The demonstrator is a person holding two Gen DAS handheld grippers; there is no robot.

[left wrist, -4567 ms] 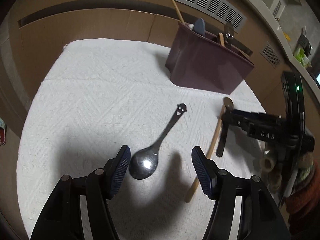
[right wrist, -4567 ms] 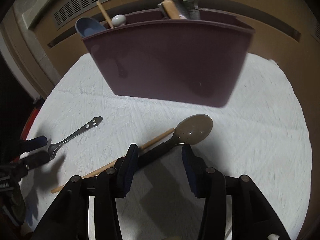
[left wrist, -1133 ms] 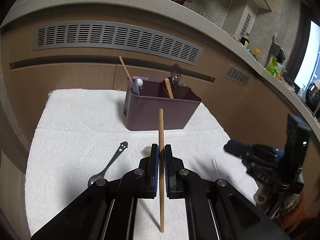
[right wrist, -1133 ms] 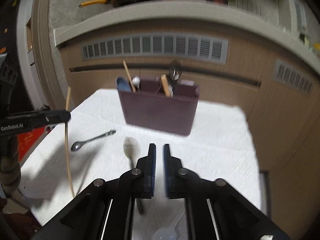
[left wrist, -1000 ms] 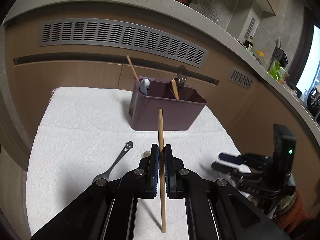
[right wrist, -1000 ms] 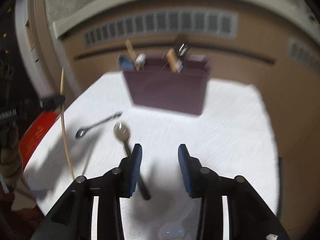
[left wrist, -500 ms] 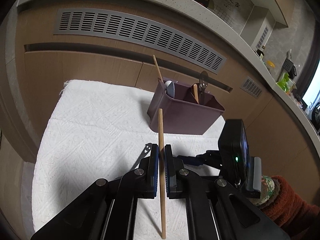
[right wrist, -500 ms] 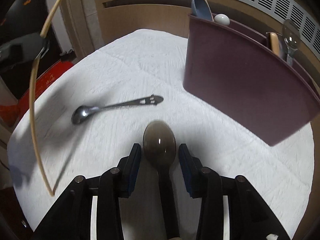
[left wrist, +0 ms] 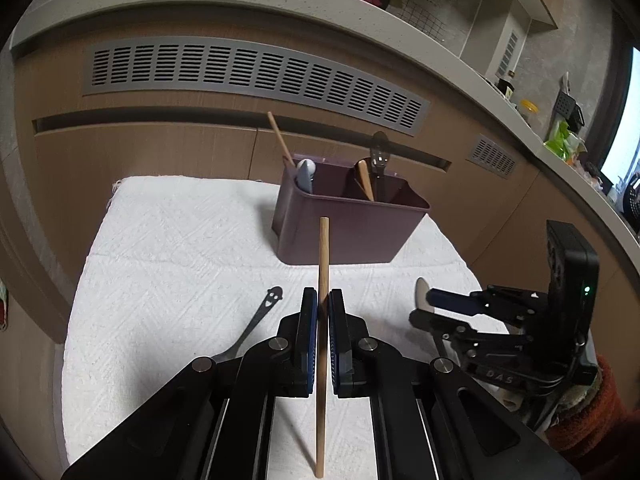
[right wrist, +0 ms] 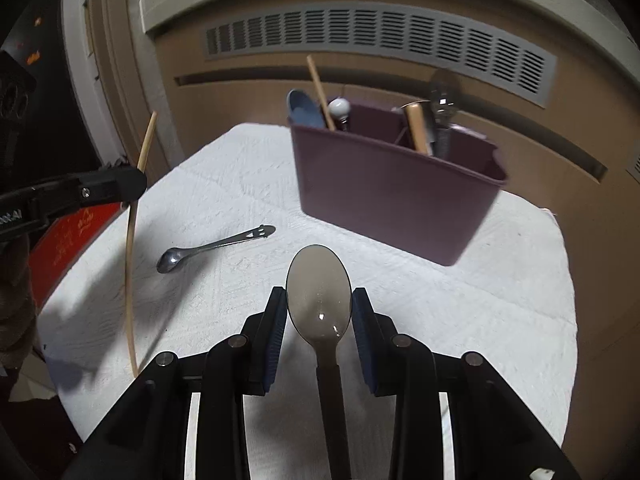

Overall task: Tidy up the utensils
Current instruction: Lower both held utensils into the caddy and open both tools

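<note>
right gripper [right wrist: 319, 316] w/ brown spoon [right wrist: 319, 294] now lifted off cloth [right wrist: 460, 300], in front of holder [right wrist: 396, 196]; jaws just closed in, pads hugging bowl. left gripper [left wrist: 323, 312] same, clamped on chopstick [left wrist: 322, 320]. steel spoon [right wrist: 208, 247] lies left of holder.

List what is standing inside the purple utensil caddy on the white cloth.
In the purple caddy, one compartment holds a chopstick, a blue spoon and a white-tipped utensil; another holds a wooden handle and a metal spoon. Its walls hide their lower ends.
</note>
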